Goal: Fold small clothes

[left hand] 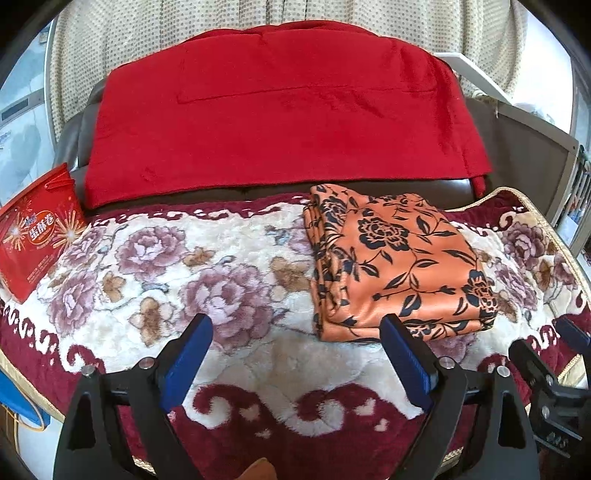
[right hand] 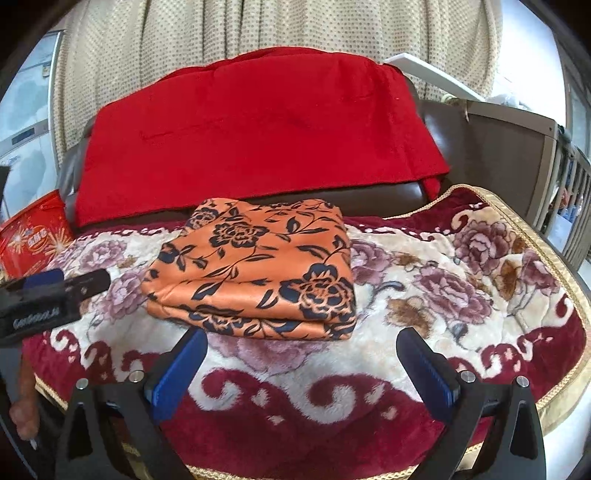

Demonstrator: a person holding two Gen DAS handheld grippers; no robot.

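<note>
Snack bag [left hand: 35, 230] sitting far left on floral blanket [left hand: 155, 266]; left gripper [left hand: 295, 350] hovering released, holding nothing. Orange floral garment [right hand: 255, 266] lying folded mid-blanket, right gripper [right hand: 301, 363] spread wide, empty, just before it. Probably finishing: approaching low, pinching only stacked edges, squaring the folds.

"蛋酥卷" on red bag [left hand: 35, 229] (white characters)

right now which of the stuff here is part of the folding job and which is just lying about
Part of the job:
- orange floral garment, folded, lying on the floral blanket
- left gripper, open, empty
- right gripper, open, empty

Just lying about:
- red blanket over the sofa back
- red snack bag at the far left
- beige curtain behind
</note>
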